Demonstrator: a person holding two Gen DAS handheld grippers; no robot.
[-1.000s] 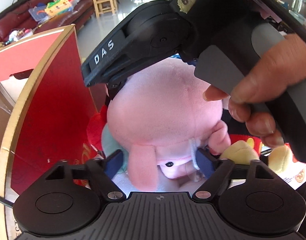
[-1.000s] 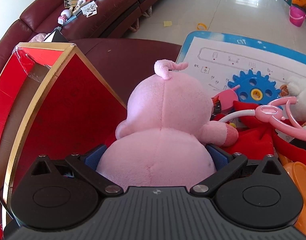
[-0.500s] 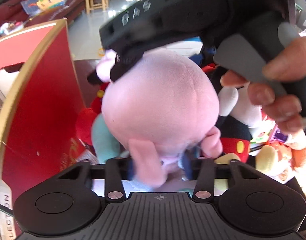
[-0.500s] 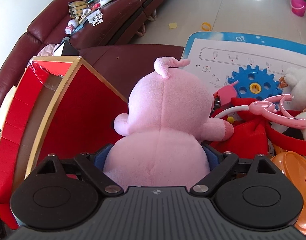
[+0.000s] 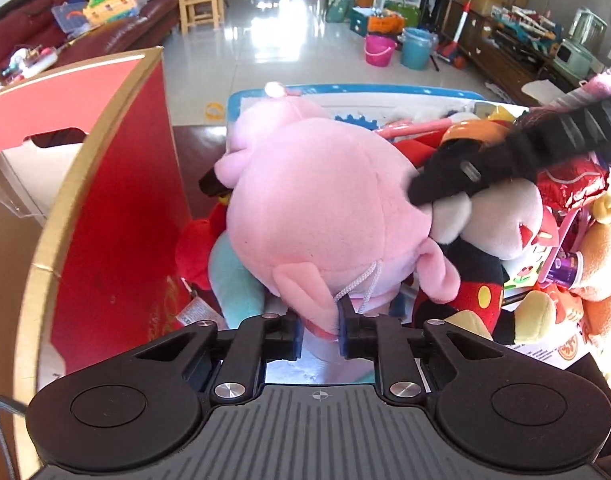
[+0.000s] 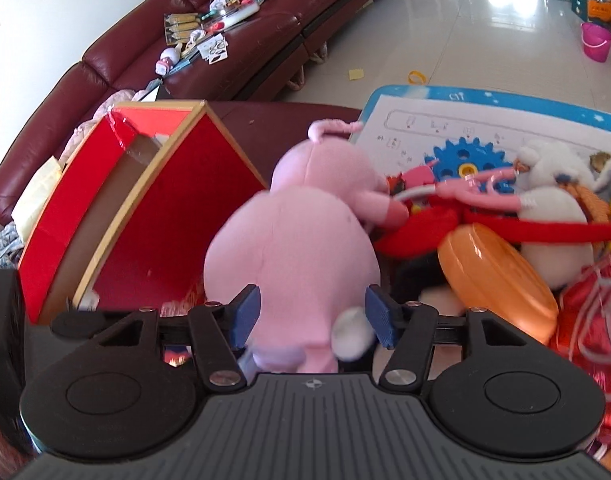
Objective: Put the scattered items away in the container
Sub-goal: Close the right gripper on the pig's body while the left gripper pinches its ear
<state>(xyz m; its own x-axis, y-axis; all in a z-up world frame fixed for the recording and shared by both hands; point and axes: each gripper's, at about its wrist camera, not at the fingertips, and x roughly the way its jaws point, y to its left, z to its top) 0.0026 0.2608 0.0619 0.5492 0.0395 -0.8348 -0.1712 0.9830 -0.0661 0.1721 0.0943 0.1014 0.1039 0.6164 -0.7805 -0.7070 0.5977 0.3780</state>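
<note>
A pink plush pig [image 5: 325, 216] hangs head-down in the left wrist view. My left gripper [image 5: 320, 330] is shut on its ear and face. In the right wrist view the pig [image 6: 301, 248] sits between my right gripper's [image 6: 312, 320] blue pads [image 6: 247, 316], which stand apart and seem to have let go of it. The right gripper's black finger [image 5: 505, 160] shows at the pig's right side in the left wrist view. The red box with gold edges [image 5: 117, 208], the container, stands open just left of the pig; it also shows in the right wrist view [image 6: 161, 216].
A pile of toys lies right of the pig: a Mickey plush [image 5: 493, 240], an orange lid [image 6: 493, 272], a white plush [image 6: 553, 216], a blue gear [image 6: 465, 160] on a white-and-blue sheet [image 6: 485, 120]. A dark red sofa [image 6: 185, 56] stands behind.
My left gripper has closed on the pig's ear. My right gripper has opened and drawn back to the right, off the pig's body. The pig has tilted toward the box.
</note>
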